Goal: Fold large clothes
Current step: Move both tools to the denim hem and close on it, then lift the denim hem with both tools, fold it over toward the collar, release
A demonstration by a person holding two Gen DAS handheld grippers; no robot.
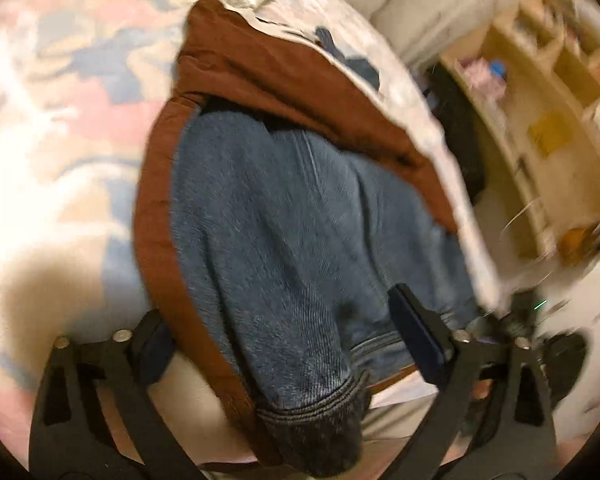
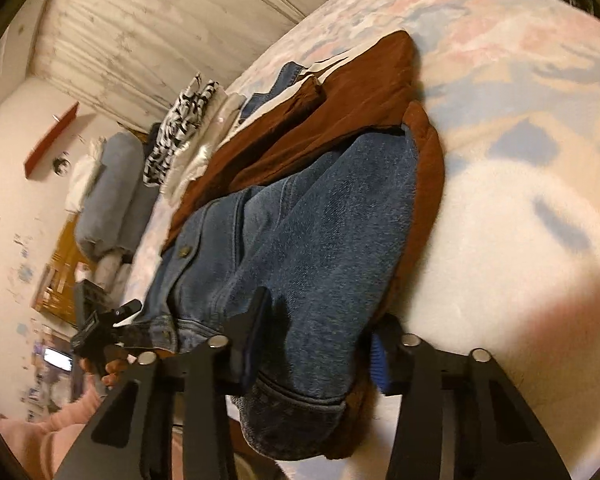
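Bedroom w/ a bed (image 2: pixel 500 240) under a pastel patchy blanket; a denim jacket (image 1: pixel 292 220) w/ rust-brown lining lay folded near its edge, more clothes (image 2: pixel 180 132) piled farther along. Left gripper (image 1: pixel 284 332) had its fingers spread wide either side of the jacket's hem, not pressing. Right gripper (image 2: pixel 320 344) straddled a denim cuff, pads about at the cloth, but can't tell if actually pinching.

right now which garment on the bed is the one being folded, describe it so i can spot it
Start at the bed with the pastel pink-and-blue patterned cover. Near its front edge lies a rust-brown garment, and on top of that the blue denim jacket. Its faded blue denim and metal button mark it out from the plain brown cloth beneath and the black-and-white striped clothes farther back.
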